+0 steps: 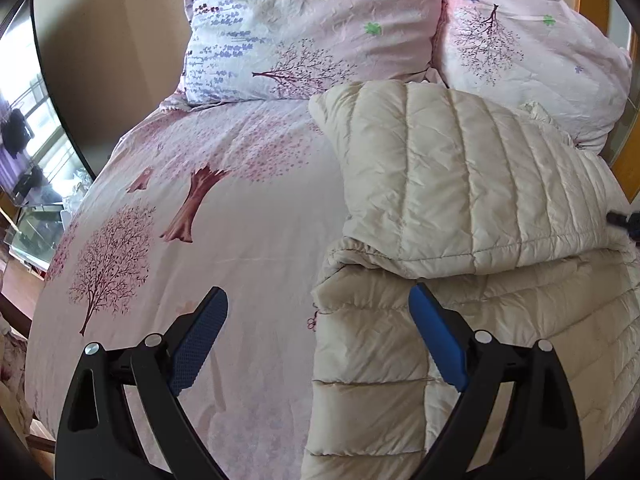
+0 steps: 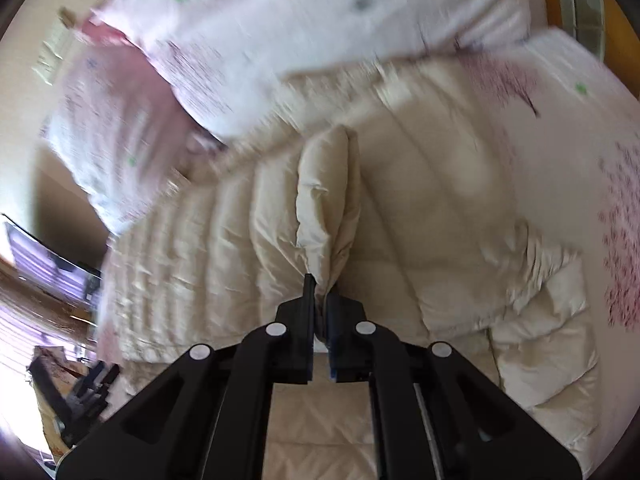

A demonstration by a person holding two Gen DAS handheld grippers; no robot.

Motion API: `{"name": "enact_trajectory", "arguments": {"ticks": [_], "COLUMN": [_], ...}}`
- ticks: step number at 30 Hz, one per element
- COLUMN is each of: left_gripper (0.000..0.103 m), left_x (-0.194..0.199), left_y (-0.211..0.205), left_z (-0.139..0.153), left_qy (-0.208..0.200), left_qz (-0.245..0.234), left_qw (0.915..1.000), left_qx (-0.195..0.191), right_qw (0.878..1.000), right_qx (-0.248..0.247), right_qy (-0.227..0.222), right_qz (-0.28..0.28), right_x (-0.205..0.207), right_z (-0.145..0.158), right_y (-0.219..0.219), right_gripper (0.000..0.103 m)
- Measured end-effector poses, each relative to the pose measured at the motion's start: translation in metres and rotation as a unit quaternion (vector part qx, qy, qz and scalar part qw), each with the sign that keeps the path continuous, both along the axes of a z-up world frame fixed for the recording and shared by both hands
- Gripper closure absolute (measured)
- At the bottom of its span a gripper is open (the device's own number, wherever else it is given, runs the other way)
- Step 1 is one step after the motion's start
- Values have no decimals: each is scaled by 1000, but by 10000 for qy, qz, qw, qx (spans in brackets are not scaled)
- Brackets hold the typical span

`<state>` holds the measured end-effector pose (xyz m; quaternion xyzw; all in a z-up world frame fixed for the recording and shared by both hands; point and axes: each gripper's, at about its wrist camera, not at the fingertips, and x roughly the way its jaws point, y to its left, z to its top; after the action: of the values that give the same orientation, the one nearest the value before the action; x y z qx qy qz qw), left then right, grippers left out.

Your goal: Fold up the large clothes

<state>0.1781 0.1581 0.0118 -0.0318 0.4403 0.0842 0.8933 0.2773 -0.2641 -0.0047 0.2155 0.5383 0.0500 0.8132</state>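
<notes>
A cream quilted puffer jacket [image 1: 472, 184] lies partly folded on the bed, its upper part doubled over the lower part. My left gripper [image 1: 318, 304] hangs open above the jacket's left edge, with its blue pads [image 1: 200, 344] apart and nothing between them. In the blurred right wrist view the same jacket [image 2: 240, 232] fills the middle. My right gripper [image 2: 320, 292] is shut on a pinched-up ridge of the jacket's fabric [image 2: 328, 200], which rises in a fold from the closed jaws.
The bed carries a pink sheet with a tree print [image 1: 192, 208]. Two matching pillows [image 1: 304, 28] lean at the head, just beyond the jacket. A wooden headboard [image 1: 624, 176] shows at the right. A dark-framed window or screen [image 1: 36, 152] stands at the left, past the bed's edge.
</notes>
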Motion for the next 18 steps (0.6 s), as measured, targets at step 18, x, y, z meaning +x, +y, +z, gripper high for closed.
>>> {"name": "enact_trajectory", "arguments": {"ticks": [18], "left_gripper": [10], "left_x": [46], "left_y": [-46], "left_z": [22], "left_qy": [-498], "left_qz": [-680], "left_qw": [9931], "left_qx": [-818], "right_qw": [9958], "right_qx": [-534], "right_qy": [-324], "right_qz": [667], "right_x": [22], "right_z": [11], "right_y": [37], "right_gripper": [75]}}
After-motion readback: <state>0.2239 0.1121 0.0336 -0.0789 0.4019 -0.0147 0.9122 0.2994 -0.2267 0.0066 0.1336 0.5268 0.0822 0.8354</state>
